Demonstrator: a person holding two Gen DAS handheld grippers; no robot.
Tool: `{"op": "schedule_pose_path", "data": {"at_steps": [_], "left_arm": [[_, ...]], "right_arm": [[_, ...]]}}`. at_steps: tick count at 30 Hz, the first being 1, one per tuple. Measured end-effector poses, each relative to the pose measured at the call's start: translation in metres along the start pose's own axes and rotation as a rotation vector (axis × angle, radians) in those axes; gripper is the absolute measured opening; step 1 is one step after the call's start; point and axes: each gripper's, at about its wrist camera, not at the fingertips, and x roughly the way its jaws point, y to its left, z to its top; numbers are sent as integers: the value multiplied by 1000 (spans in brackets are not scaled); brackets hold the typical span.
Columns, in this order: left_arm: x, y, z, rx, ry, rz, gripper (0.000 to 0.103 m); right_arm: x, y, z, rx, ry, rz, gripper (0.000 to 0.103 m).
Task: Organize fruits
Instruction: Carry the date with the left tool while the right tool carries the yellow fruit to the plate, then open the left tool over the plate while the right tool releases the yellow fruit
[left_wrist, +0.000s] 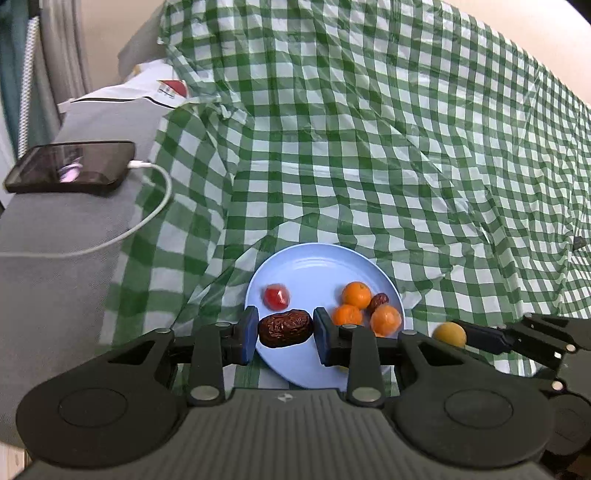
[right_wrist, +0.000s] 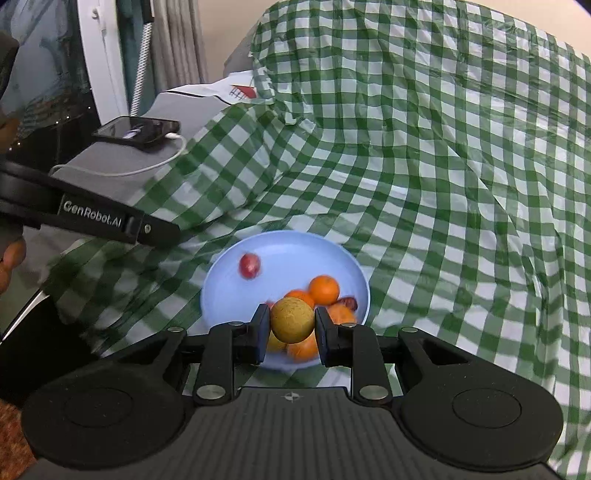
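So the left gripper (left_wrist: 285, 334) fingers clamp a wrinkly dried date (left_wrist: 285, 328) end to end, the right gripper (right_wrist: 291, 326) squeezes a yellow fruit (right_wrist: 291, 319) above the blue plate (right_wrist: 229, 273); both look light and squashy.

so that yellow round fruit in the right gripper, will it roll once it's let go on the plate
Probably: the yellow fruit looks near-spherical, gripped only at its sides. The blue plate looks smooth and shallow, so it may wander, though the oranges could stop it.

Green-and-white checked cloth (left_wrist: 369, 147) is draped all crumpled over everything. Off to the left there's a dark phone (left_wrist: 72, 167) lying flat on a grey surface (left_wrist: 55, 288), with a white charging cable (left_wrist: 147, 206) plugged in and curling away. Curtains (right_wrist: 177, 40) hang behind it.
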Motion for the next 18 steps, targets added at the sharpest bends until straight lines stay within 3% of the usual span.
{"op": "schedule_pose_path", "data": {"at_steps": [18], "left_arm": [[103, -7, 33, 75, 91, 11, 35]], "right_arm": [[105, -22, 20, -28, 75, 25, 27]]}}
